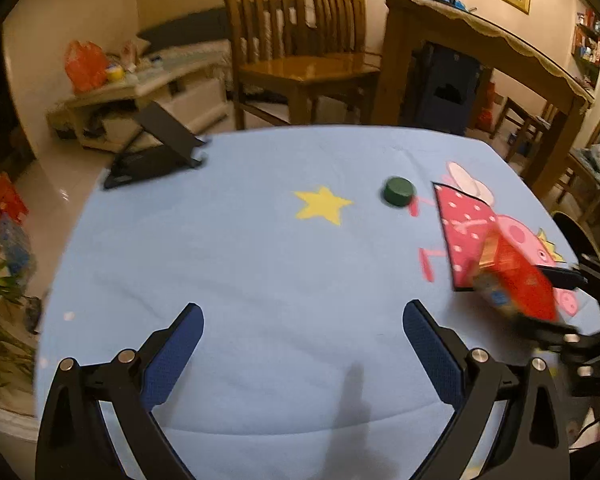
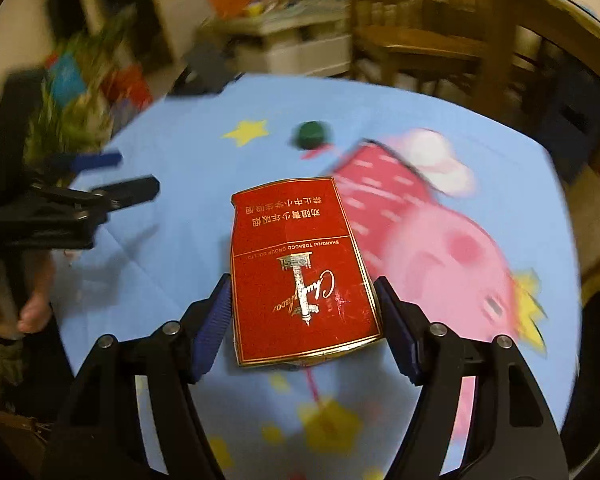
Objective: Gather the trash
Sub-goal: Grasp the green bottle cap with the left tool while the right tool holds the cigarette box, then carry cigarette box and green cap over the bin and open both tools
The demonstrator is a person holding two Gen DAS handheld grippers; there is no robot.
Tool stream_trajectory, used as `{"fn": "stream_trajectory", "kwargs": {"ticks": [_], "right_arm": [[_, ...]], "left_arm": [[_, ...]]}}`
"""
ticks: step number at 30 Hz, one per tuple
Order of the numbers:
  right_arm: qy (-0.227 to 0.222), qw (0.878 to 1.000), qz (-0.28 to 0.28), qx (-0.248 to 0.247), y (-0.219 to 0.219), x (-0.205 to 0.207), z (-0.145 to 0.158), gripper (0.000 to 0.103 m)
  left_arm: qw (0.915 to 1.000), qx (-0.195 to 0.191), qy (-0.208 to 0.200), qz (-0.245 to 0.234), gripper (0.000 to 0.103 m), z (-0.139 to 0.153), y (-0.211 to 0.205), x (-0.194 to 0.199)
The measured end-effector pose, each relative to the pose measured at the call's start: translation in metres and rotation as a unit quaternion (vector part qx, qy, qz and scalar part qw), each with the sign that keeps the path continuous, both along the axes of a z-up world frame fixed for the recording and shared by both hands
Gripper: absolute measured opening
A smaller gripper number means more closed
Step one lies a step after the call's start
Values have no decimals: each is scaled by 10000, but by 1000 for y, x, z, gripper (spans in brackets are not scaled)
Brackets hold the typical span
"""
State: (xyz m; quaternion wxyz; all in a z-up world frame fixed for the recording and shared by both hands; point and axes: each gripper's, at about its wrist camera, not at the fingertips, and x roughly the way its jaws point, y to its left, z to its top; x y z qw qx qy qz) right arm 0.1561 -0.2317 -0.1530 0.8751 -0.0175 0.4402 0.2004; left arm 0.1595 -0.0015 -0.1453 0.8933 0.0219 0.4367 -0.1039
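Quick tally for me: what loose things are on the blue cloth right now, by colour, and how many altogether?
Red: 1, the cigarette pack between the right gripper's pads
Green: 1, the bottle cap lying on the tablecloth
Black: 1, the folding stand at the far corner
Total: 3

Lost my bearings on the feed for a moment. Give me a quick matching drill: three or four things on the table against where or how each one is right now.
Things:
1. red cigarette pack
2. green cap
3. left gripper
4. black stand

States:
A. wide open over bare blue cloth
B. at the far left edge of the table
C. between the right gripper's blue pads
D. loose on the cloth beside the yellow star

Pairs: 1-C, 2-D, 3-A, 4-B
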Motion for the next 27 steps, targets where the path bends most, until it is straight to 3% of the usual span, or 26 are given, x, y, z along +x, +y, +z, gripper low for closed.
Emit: {"fn": "stream_trajectory", "kwargs": {"ticks": [5,8,9,11,14,16,20,23,27], "right_arm": [[48,9876,-1210,1000,-86,-44,-7,69],[-223,9862,-1336,951,-106,-51,5,69],[-216,9847,-1366,1061,-111,-52,5,69],[-134,9829,-1360,1231,-118,-51,3,69],[-177,9855,-1217,1167,-117,-52,6,69],[-206,9860,-1154,1184,-118,-53,9,70],[-291,9856,-1116,1236,-118,-54,16,70],[-282,9871,-1067,1156,-111,-47,17,70],[-295,9908,-979,889,-98,-47,16,70]], "left_arm": [[9978,-286,326,-496,96,-3,-42,36],[9938,-504,542,-833,86,-8,-68,71],[9921,-566,625,-928,77,-11,-74,83],[9894,-620,761,-1073,72,-17,-84,108],[9920,-138,636,-1085,67,-19,-98,126],[9915,415,443,-1151,58,-22,-109,124],[9934,357,339,-1041,30,-22,-107,107],[9939,-35,449,-1005,29,-24,-93,85],[9946,175,354,-963,29,-24,-88,46]]}}
